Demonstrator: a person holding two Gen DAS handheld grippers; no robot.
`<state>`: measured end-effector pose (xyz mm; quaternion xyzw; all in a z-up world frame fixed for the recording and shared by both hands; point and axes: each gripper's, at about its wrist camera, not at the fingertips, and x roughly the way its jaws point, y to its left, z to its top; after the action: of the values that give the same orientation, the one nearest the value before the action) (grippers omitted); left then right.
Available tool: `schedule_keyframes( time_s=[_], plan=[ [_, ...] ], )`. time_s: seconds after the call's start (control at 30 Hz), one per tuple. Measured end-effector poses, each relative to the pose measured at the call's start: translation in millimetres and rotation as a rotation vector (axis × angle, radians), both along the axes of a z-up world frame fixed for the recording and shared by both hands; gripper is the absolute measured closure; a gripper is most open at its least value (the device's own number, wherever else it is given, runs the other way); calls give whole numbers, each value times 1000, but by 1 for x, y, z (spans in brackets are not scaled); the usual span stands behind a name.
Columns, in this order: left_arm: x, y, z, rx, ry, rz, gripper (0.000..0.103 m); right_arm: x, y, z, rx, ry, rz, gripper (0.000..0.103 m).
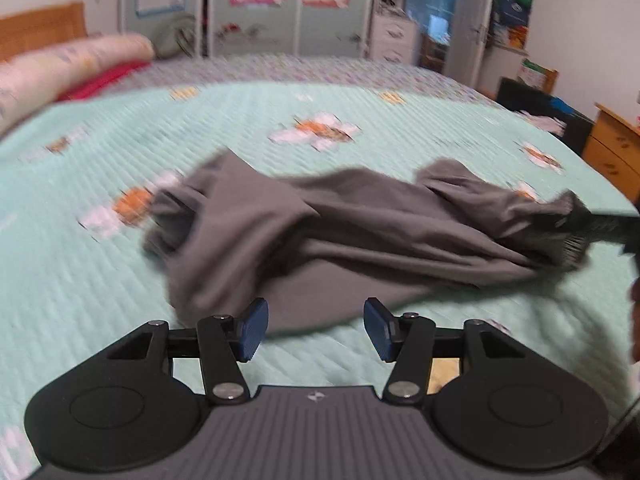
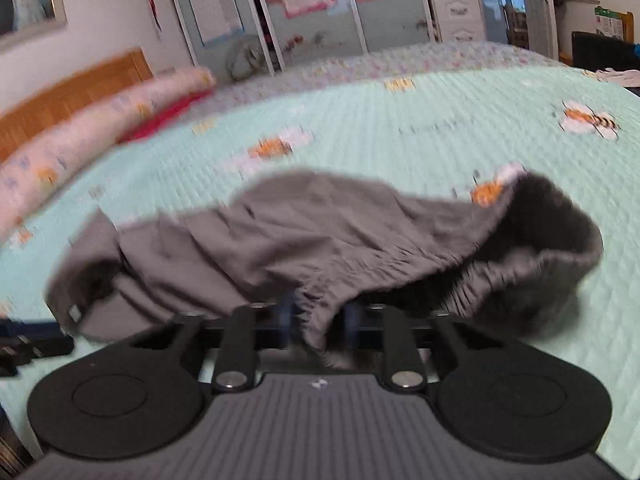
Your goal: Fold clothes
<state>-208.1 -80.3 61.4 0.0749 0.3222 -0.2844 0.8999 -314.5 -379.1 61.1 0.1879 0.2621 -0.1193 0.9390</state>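
Grey garment (image 1: 320,232), soft fabric, crumpled, lying lengthwise across a mint-green quilt (image 1: 100,300) printed with white-and-orange bee motifs; the quilt covers a bed. One end of the garment has a gathered, elasticated band (image 2: 520,272), which in the right wrist view stands open and partly raised off the quilt. Left gripper (image 1: 316,334): blue-padded fingers (image 1: 252,330) spread apart, nothing between them, poised just short of the near edge of the garment, over bare quilt. Right gripper (image 2: 318,322): fingers drawn close together with a fold of the gathered edge pinched between them, cloth draping over and partly hiding the pads. In the left wrist view the right gripper appears at the right edge, at the garment's bunched end. Long pale patterned bolster (image 2: 80,140) at the head of the bed, a red cloth (image 2: 164,120) beside it, wooden headboard (image 2: 68,92) behind. Mirrored wardrobe doors (image 1: 256,12) with pink-edged papers along the far wall; a white drawer unit (image 2: 460,16) and an open doorway beyond. Wooden cabinet (image 1: 616,144) at far right. Both views are motion-blurred.
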Motion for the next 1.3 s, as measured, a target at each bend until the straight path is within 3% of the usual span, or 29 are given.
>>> schedule_keyframes(
  time_s=[0.13, 0.3, 0.4, 0.47, 0.53, 0.57, 0.6, 0.67, 0.83, 0.87, 0.93, 1.0, 1.03, 1.1, 1.3],
  plan=[
    [12, 9, 1, 16, -79, 73, 38, 9, -35, 20, -33, -62, -128, 89],
    [39, 9, -5, 43, -94, 133, 37, 21, -79, 44, -73, -140, -289, 89],
    [57, 6, -9, 52, -74, 149, 31, 39, -109, 37, -90, -66, -360, 88],
    [71, 6, -13, 44, -21, 163, 28, 38, -115, 33, -12, -55, -358, 86],
    [83, 11, -18, -11, 70, 151, 37, 29, -108, 33, 86, -110, -285, 72],
    [86, 13, -21, -36, 105, 143, 46, 24, -97, 32, 88, -124, -247, 54],
    [89, 16, -24, -62, 141, 135, 63, 20, -84, 30, 76, -134, -212, 38],
    [84, 15, -27, -15, 130, 146, 74, 13, -62, 26, 33, -136, -154, 28],
    [65, 19, -24, 0, 122, 135, 80, 22, -49, 12, -84, -46, -109, 27],
    [64, 17, -25, 7, 121, 135, 81, 27, -47, 11, -100, -29, -90, 29],
    [59, 18, -26, 8, 122, 129, 84, 40, -40, 10, -133, 7, -38, 47],
    [56, 18, -24, 11, 118, 122, 86, 49, -23, 11, -174, 47, 19, 87],
    [54, 19, -23, 9, 116, 121, 86, 50, -12, 11, -199, 61, 44, 97],
    [54, 24, -22, -5, 119, 130, 86, 49, -4, 16, -239, 60, 48, 97],
    [52, 46, -20, -30, 122, 156, 86, 40, -28, 46, -292, 5, -126, 100]
  ],
)
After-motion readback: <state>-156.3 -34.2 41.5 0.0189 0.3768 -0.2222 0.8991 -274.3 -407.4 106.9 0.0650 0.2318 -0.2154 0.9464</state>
